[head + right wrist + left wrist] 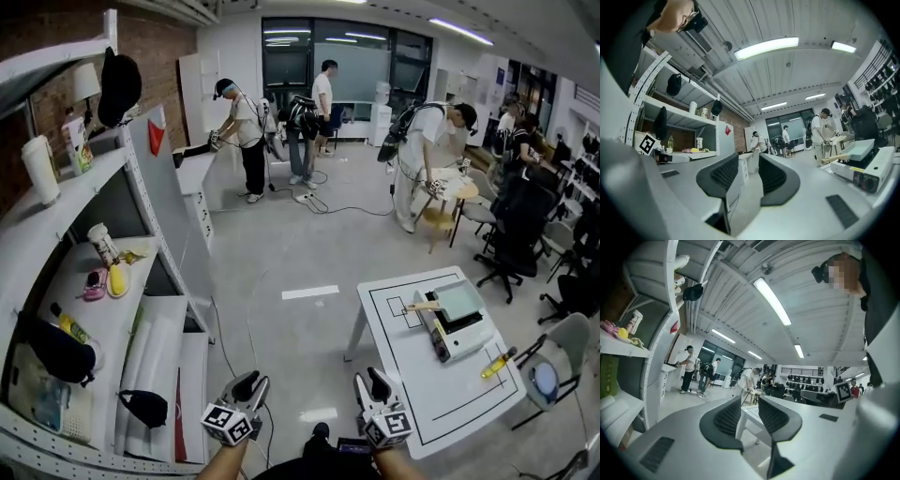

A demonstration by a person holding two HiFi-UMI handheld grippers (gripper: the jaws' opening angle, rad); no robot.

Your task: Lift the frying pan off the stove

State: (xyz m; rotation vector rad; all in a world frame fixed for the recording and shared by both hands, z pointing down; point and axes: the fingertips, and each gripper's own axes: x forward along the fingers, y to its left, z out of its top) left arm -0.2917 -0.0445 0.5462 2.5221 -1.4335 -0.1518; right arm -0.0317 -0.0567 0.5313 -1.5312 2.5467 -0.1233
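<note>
Nearest, the left gripper (246, 384) and right gripper (373, 384) are held level by the body, fingers spread and empty, likely ready to grasp. The frying pan (458, 300) sits on the stove (461, 336) on the bench (441, 394), well apart from both.

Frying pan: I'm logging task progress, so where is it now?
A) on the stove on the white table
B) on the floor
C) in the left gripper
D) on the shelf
A: the frying pan sits on the stove on the white table; the left gripper and the right gripper are open and empty.
</note>
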